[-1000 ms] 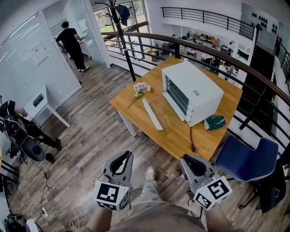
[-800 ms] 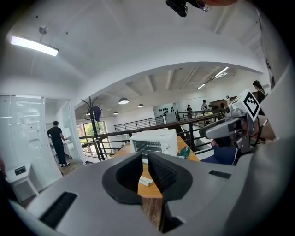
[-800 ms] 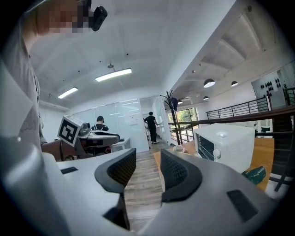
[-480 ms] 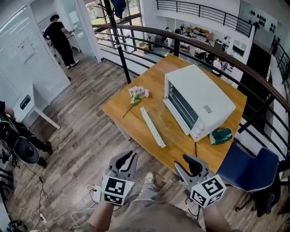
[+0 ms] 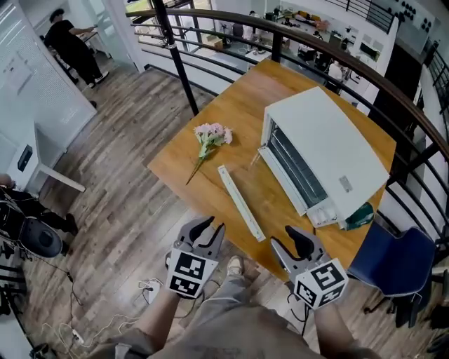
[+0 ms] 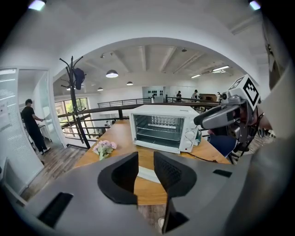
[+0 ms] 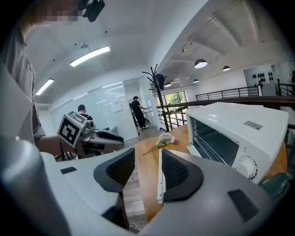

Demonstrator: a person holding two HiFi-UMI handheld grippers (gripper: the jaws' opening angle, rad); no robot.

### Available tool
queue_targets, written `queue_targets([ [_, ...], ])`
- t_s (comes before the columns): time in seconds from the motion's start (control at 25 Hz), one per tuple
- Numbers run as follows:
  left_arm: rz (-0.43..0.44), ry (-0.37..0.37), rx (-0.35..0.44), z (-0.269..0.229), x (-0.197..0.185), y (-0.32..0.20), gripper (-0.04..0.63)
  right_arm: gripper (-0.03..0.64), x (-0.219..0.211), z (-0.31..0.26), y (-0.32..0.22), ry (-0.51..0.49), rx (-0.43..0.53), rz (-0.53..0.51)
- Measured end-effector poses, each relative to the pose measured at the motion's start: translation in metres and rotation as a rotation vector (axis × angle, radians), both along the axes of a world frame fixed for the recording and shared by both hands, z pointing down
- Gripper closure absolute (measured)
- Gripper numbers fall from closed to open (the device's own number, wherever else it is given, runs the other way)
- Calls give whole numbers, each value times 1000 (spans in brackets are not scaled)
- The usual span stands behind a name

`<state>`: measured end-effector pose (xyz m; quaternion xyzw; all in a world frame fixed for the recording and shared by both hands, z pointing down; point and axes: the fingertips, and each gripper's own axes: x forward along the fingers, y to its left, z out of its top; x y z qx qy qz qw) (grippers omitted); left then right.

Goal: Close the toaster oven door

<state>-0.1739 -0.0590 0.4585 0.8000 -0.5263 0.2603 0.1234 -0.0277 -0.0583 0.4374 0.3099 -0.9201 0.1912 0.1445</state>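
A white toaster oven (image 5: 326, 158) stands on the wooden table (image 5: 224, 105), its front facing left. Its glass door lies open and flat on the table, with the white handle bar (image 5: 240, 202) at the outer edge. The left gripper view shows the oven (image 6: 163, 126) with its wire rack bare. My left gripper (image 5: 208, 229) and right gripper (image 5: 290, 240) hang in front of the table's near edge, short of the handle. Both sets of jaws are opening with nothing between them, as seen on the left gripper (image 6: 145, 168) and the right gripper (image 7: 147, 168).
A bunch of pink flowers (image 5: 210, 134) lies on the table left of the oven. A green object (image 5: 362, 214) sits by the oven's near right corner. A blue chair (image 5: 396, 261) stands to the right, a dark railing (image 5: 210, 17) runs behind, and a person (image 5: 66, 42) stands far left.
The view has come closer to the table. Both grippers have risen toward its near edge, and their jaws have gone from shut to parted.
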Motion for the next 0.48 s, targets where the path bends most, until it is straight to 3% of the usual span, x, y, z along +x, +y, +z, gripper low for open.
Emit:
queue_targets([
  [0.48,32,35,-106,56,-29,-62,457,417,-16,59,-42,70,-136,44],
])
